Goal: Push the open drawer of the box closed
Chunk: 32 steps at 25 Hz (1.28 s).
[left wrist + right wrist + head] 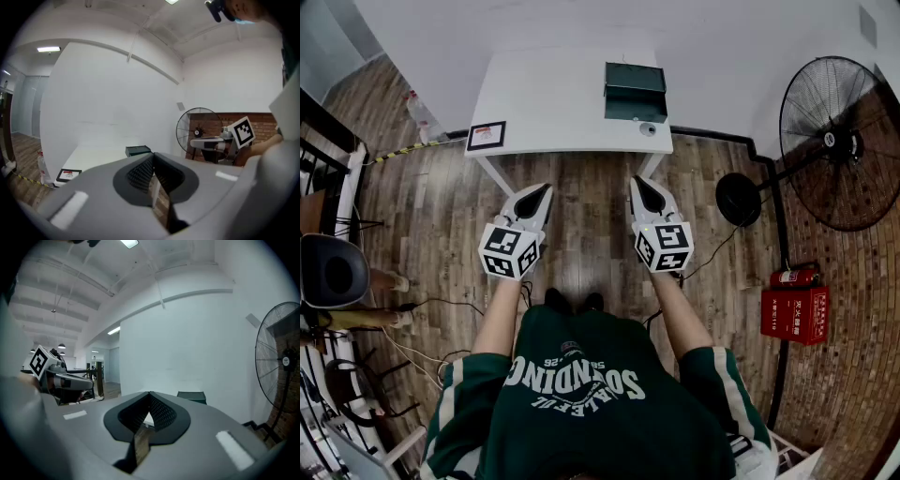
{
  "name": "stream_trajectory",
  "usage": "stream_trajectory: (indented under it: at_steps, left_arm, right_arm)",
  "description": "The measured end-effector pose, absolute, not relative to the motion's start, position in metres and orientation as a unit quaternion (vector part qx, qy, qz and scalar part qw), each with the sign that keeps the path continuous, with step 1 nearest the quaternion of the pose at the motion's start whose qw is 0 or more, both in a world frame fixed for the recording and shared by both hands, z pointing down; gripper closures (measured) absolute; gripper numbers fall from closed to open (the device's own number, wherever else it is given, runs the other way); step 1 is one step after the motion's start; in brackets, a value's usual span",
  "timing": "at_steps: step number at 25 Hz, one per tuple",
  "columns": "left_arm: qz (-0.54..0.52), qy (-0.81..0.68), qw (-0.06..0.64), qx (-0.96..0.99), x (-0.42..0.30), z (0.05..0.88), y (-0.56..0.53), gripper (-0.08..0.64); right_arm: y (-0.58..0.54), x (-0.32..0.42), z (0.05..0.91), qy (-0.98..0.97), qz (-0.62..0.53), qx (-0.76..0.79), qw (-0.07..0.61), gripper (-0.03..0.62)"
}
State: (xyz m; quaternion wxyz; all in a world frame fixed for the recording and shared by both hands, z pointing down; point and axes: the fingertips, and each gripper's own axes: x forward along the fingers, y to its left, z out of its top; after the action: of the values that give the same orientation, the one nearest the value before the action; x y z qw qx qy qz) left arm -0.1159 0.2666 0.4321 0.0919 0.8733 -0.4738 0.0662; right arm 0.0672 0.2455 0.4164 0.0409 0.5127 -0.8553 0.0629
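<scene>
Dark-green box [635, 78] sits far right on white worktop [553, 103], near back edge. Drawer [636, 108] sticks out toward person, front face free for push. Both grippers well short of worktop, over wood floor [581, 216], pointing fwd; approach prob. not begun. Left hand-held gripper [546, 187]: jaws pressed together, nothing btwn. Right hand-held gripper [637, 180]: same, tips meeting, empty. Closed tips likely suit blunt push. Right one lines up w/ box, so prob. the pusher.
</scene>
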Motion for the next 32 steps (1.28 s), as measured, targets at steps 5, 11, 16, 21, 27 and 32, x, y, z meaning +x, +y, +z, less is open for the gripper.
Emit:
stream_trajectory:
  at_steps: [5,11,16,21,27,32]
  left_arm:
    - [0.067,-0.476,0.096,0.872,-0.115,0.436,0.262,0.508]
    - [0.065,-0.481,0.097,0.869,-0.109,0.437,0.256,0.508]
    - [0.069,-0.482,0.104,0.867,-0.109,0.446,0.246,0.508]
    - [0.066,-0.482,0.105,0.867,-0.115,0.450,0.212,0.508]
    - [0.064,-0.472,0.104,0.873,-0.124,0.457,0.141,0.508]
    - [0.067,-0.460,0.103,0.880,-0.134,0.461,0.066,0.508]
  right_arm:
    - [0.242,0.070,0.415,-0.856,0.064,0.512,0.026,0.591]
    - [0.239,0.076,0.425,-0.859,0.075,0.506,0.032,0.591]
    - [0.225,0.076,0.431,-0.861,0.084,0.500,0.031,0.591]
    - [0.195,0.068,0.435,-0.864,0.079,0.497,0.037,0.591]
    - [0.130,0.058,0.445,-0.859,0.083,0.504,0.046,0.591]
    - [0.058,0.046,0.445,-0.853,0.082,0.514,0.048,0.591]
